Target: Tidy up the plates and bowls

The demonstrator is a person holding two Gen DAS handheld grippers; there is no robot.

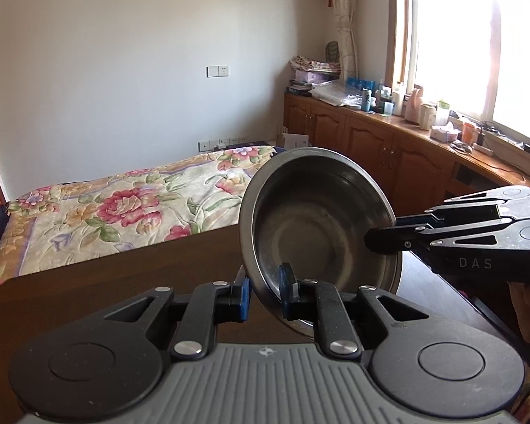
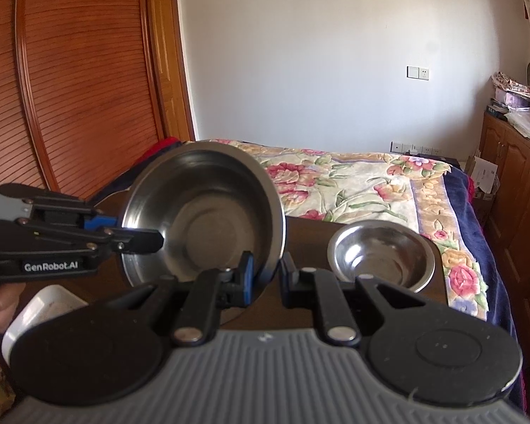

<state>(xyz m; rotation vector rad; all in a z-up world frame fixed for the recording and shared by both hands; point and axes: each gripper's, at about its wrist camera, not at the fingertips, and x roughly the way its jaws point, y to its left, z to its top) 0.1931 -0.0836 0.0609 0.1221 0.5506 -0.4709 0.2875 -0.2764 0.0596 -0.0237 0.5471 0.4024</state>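
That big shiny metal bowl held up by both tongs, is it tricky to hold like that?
Probably slippery: the large steel bowl is smooth, and each tongs pinches only its thin rim. It looks stiff and light, a thin metal wall. Tilted on edge, it might swing if the left tongs or right tongs loosened.

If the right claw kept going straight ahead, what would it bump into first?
The big steel bowl: the right claw already straddles its rim. Past that lies the dark table, then probably the flowered bed; depth is unclear.

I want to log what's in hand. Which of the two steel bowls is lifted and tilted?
The larger steel bowl, tipped on edge, gripped at its rim by the left gripper and right gripper. The smaller bowl sits flat on the table.
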